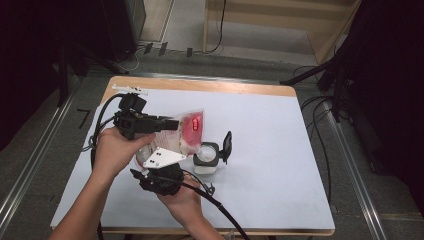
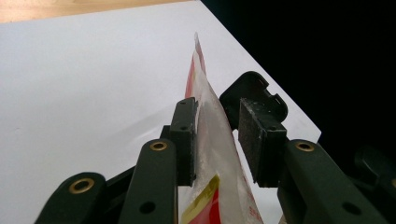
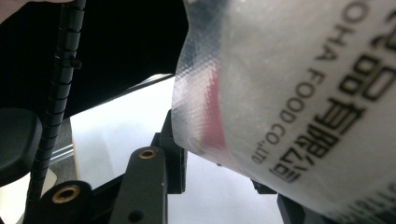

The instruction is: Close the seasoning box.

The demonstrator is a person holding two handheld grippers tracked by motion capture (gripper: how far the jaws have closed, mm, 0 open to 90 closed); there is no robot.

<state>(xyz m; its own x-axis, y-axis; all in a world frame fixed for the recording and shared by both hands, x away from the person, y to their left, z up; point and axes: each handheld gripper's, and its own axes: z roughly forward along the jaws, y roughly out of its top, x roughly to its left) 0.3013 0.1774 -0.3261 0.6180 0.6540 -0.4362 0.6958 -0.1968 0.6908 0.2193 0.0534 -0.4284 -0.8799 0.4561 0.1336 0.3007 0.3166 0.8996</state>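
Both hands are up over the white table (image 1: 280, 150), and between them hangs a clear plastic pouch (image 1: 187, 131) with red and yellow print, crinkly and glossy, its lower part packed with pale, grainy powder. In the high view the pouch sits just left of the table's centre, held off the surface.

The left gripper (image 1: 167, 123) comes in from nine o'clock of the pouch. Along its own jaws, the pouch (image 2: 212, 140) rises between them as a thin, tapering film edge; one pad lies flat against it, the other stands a sliver off, so I cannot tell if it is truly clamped.

The right gripper (image 1: 160, 180) comes at the pouch from its six o'clock, grey three-cornered plate on top. In its own view the pouch (image 3: 289, 93) bulges huge and frosted, black lettering across it, draped over the jaws; whether they pinch it I cannot tell.

At four o'clock of the pouch, just beside it, stands a small squarish white container (image 1: 206, 159) with a black rim, its black flip lid (image 1: 226, 146) standing upright.
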